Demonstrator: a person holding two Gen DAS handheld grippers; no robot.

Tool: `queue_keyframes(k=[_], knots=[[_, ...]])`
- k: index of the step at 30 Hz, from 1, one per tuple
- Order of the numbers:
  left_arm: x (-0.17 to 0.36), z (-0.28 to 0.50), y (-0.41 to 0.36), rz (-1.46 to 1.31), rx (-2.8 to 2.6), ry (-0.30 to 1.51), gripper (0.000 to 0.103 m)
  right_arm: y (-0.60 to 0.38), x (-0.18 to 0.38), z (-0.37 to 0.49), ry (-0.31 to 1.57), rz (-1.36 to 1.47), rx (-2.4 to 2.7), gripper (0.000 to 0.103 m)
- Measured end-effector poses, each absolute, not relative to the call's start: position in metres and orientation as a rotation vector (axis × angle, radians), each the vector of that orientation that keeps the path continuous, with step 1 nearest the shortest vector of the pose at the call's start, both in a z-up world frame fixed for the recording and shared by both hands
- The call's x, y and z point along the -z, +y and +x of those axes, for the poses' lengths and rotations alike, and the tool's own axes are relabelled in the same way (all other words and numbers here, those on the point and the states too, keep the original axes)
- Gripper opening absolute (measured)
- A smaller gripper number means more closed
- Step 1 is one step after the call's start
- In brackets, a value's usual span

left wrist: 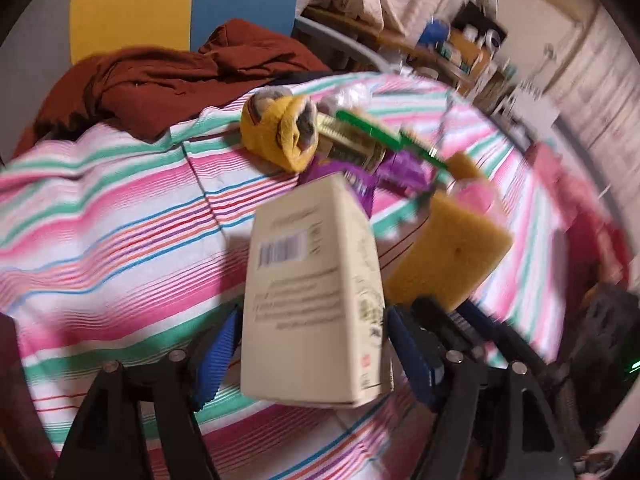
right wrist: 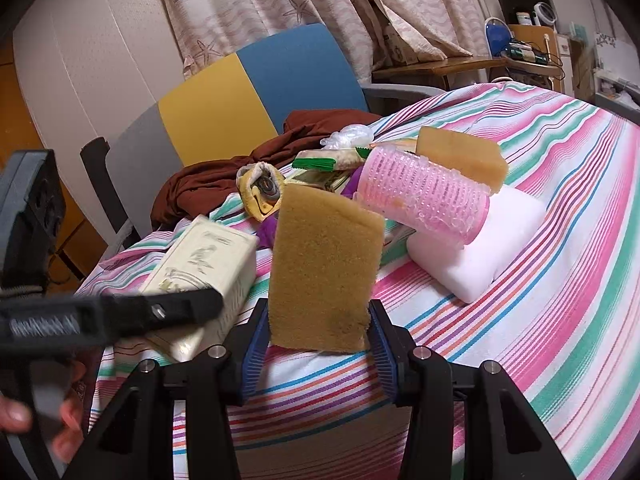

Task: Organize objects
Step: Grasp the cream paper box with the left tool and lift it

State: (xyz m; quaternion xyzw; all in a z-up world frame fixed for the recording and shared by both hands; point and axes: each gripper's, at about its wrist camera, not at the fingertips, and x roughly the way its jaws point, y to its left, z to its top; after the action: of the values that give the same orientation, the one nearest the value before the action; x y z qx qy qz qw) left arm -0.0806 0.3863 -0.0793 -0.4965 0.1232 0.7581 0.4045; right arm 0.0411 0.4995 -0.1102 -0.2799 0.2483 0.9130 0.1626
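While unpressed, box (left wrist: 312, 296) between left gripper (left wrist: 308, 344).

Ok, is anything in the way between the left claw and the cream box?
Nothing visible. The cream box already lies between the open fingers of the left claw, on the striped cloth. The sponge, held in the right claw, stands close beside the box.
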Motion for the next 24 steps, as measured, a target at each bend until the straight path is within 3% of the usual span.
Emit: queue_keyframes(k=[7, 11, 15, 21, 24], knots=[[0.069, -0.072, 0.387, -1.17, -1.948, 0.37, 0.075, 0.499, 0.11, 0.041, 0.705, -0.798, -2.602, 0.049], [0.081, -0.08, 0.38, -1.237, -1.931, 0.253, 0.075, 0.498, 0.11, 0.041, 0.704, -0.796, -2.6, 0.049], [0.096, -0.085, 0.371, -1.293, -1.898, 0.116, 0.056, 0.497, 0.111, 0.039, 0.695, -0.812, -2.598, 0.049], [0.094, -0.057, 0.369, -1.174, -1.948, 0.301, 0.053, 0.499, 0.11, 0.042, 0.708, -0.795, -2.597, 0.048], [0.094, -0.049, 0.357, -1.162, -1.953, 0.277, 0.053, 0.495, 0.108, 0.041, 0.677, -0.797, -2.597, 0.047]])
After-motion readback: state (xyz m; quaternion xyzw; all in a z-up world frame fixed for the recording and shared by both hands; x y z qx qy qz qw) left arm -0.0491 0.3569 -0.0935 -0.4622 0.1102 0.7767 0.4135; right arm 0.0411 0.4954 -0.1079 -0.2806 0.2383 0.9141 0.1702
